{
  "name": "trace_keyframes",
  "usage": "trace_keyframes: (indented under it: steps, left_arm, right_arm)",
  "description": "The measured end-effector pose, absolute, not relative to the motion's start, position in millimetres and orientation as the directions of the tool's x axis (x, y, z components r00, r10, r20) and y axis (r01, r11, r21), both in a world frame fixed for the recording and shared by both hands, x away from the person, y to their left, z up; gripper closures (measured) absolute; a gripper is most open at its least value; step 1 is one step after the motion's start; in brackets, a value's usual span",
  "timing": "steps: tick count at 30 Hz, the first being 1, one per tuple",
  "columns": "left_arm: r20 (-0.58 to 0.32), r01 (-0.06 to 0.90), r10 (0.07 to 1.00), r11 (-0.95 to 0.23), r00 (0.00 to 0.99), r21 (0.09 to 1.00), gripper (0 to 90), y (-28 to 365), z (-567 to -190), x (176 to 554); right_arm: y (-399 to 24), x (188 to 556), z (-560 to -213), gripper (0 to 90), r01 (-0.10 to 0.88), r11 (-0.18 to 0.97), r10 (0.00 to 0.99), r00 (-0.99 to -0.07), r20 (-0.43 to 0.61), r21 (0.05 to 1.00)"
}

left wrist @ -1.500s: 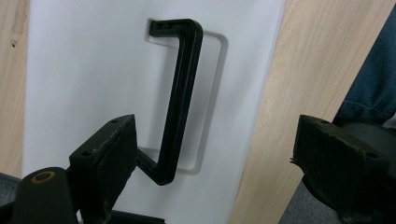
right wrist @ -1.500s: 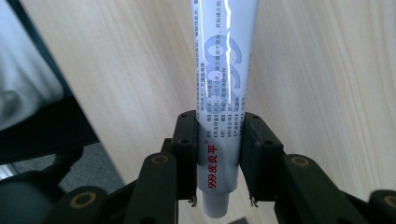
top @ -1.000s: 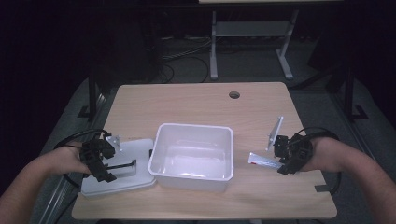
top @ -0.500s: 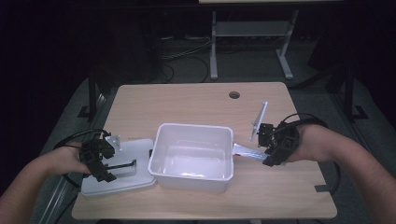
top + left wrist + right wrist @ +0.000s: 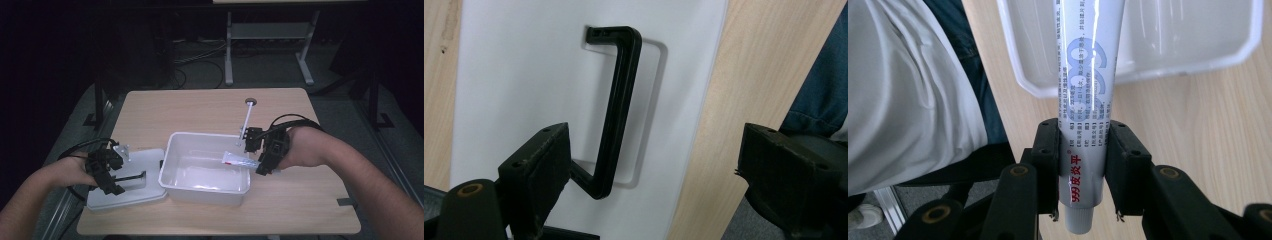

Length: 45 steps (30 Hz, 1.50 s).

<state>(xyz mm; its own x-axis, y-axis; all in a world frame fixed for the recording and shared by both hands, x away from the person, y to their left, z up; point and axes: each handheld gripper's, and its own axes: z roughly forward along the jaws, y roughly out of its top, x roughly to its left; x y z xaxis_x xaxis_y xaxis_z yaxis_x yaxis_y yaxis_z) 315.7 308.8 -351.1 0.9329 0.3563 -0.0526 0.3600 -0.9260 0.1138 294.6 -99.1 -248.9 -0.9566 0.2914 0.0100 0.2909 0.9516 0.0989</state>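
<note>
Right claw [image 5: 265, 156] now clamps tube [image 5: 240, 160] over tub [image 5: 207, 187], left claw [image 5: 112, 175] wide open, wooden table [image 5: 200, 107], dark room

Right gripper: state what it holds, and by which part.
The right gripper is shut on a white tube, clamped near its cap end; the rest reaches out over the white bin. The left gripper is open, holding nothing, above the lid's black handle.

My left gripper [image 5: 106, 172] and right gripper [image 5: 266, 150] are black, each trailing a looped black cable. Their blocky jaws carry small screw holes, with brass-coloured pivot pins on the linkage arms. A grey plate tops the left gripper. I wear a white shirt and blue jeans.
</note>
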Motion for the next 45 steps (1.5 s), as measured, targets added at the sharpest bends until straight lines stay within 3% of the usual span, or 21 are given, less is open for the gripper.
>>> trace_keyframes:
  steps: [24,45]
  left_arm:
    - [-0.061,0.363,0.359,-0.924,0.931,0.116,13.6,309,-354,316]
    - [-0.068,0.367,0.362,-0.922,0.93,0.121,13.6,313,-359,315]
  right_arm:
    - [-35,300,-283,68.2,0.161,0.983,0.158,-0.987,0.042,0.086]
    - [-18,311,-308,68.2,0.137,0.988,0.135,-0.99,0.038,0.065]
